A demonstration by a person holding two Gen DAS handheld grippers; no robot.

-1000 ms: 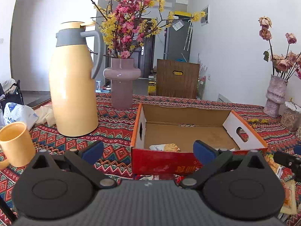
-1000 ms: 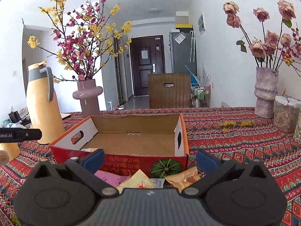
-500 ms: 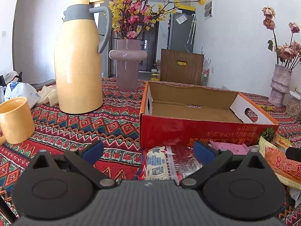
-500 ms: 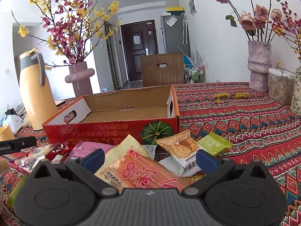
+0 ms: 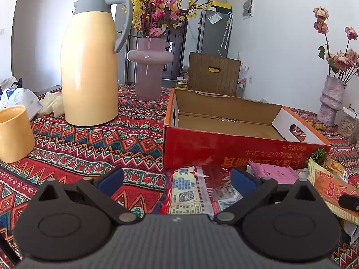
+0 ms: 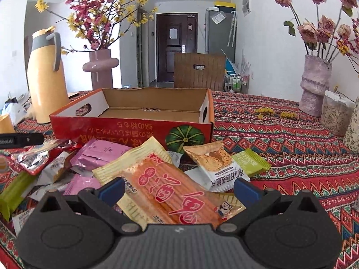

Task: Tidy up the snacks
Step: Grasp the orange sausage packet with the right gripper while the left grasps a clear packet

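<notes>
An open red cardboard box point(image 5: 235, 144) point(image 6: 125, 130) stands on the patterned tablecloth. A pile of snack packets lies in front of it. My left gripper point(image 5: 176, 181) is open, low over a red and white foil packet point(image 5: 197, 190) that lies between its fingers. My right gripper point(image 6: 179, 189) is open too, its fingers on either side of a large orange packet point(image 6: 170, 186) with red characters. Beside that lie a pink packet point(image 6: 101, 154), a brown and white oat packet point(image 6: 215, 163) and a small green one point(image 6: 250, 162). I cannot tell whether either gripper touches its packet.
A tall yellow thermos jug point(image 5: 89, 67) and a yellow mug point(image 5: 13, 132) stand to the left. A mauve vase point(image 5: 149, 67) with flowering branches is behind the box. Another vase point(image 6: 314, 85) and a jar point(image 6: 334, 116) stand at the right. A wooden chair back point(image 6: 199, 71) is behind the table.
Both grippers have pulled back from above the box and dropped low toward the packet pile in front of it. Both stay open throughout.
</notes>
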